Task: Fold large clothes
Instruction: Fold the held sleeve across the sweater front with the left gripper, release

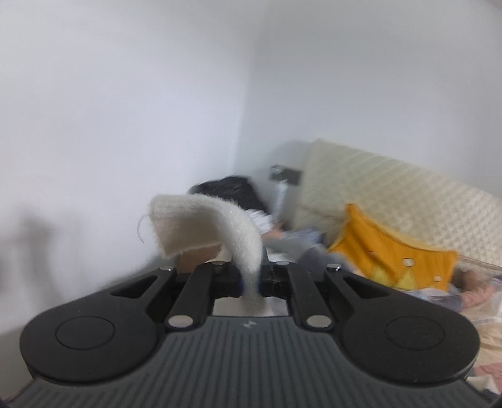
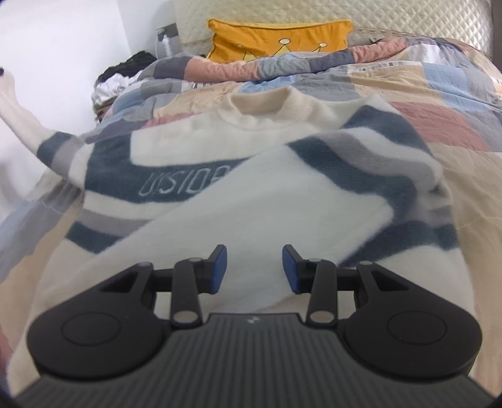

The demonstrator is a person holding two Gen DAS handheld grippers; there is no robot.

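Your left gripper (image 1: 251,282) was pinching the cuff (image 1: 200,226) of one sleeve, lifted off the bed (image 2: 439,150). Your right gripper (image 2: 254,270) hung spread and empty above the sweater (image 2: 238,175). One sleeve looked folded across already; body folds remained.

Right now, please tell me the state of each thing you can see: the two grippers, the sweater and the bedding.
left gripper: shut on the sweater cuff, lifted.
right gripper: open, empty, above the sweater.
sweater: face up on the bed, one sleeve folded across its front.
sweater cuff: pinched, its end flopping over.
other sleeve: pulled up to the left.
quilt: spread, wrinkled.
yellow pillow: leaning on the headboard.
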